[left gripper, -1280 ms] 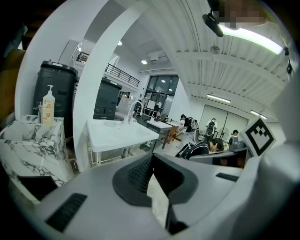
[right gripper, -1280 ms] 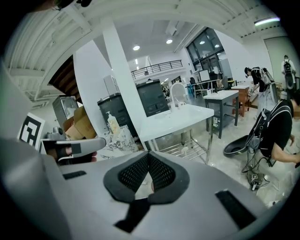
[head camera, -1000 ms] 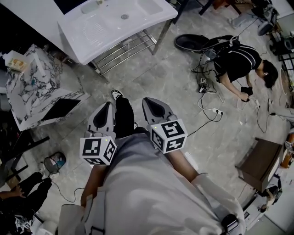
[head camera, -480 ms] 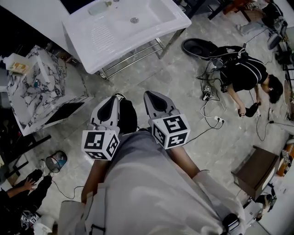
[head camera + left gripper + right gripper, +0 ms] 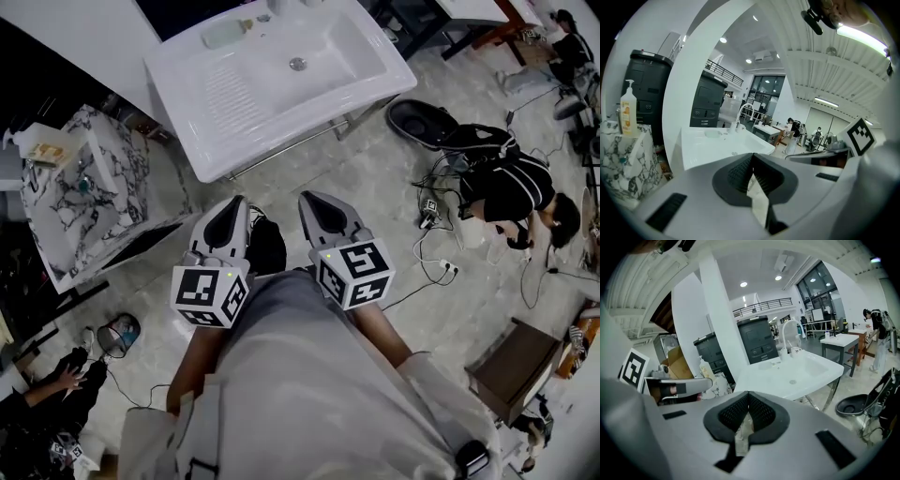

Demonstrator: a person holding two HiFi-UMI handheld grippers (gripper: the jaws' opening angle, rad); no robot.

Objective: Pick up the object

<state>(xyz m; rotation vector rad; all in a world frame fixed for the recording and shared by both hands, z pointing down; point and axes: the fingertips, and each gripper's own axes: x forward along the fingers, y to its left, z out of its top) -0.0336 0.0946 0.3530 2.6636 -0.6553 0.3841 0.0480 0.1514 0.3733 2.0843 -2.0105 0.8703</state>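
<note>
The left gripper (image 5: 233, 202) and right gripper (image 5: 310, 198) both sat fully closed and empty, side by side just short of the sink's (image 5: 349, 75) front edge. Couldn't tell which thing was the object; a pale item (image 5: 225, 36) lay at the sink's back rim.

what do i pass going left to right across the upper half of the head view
marble-patterned cabinet → white sink → black oval object on the floor → crouching person in black

Open lab hall, freestanding white washbasin (image 5: 272, 80), loose cables (image 5: 433, 208) across the stone floor (image 5: 375, 178), mezzanine railing (image 5: 761, 305)
</note>
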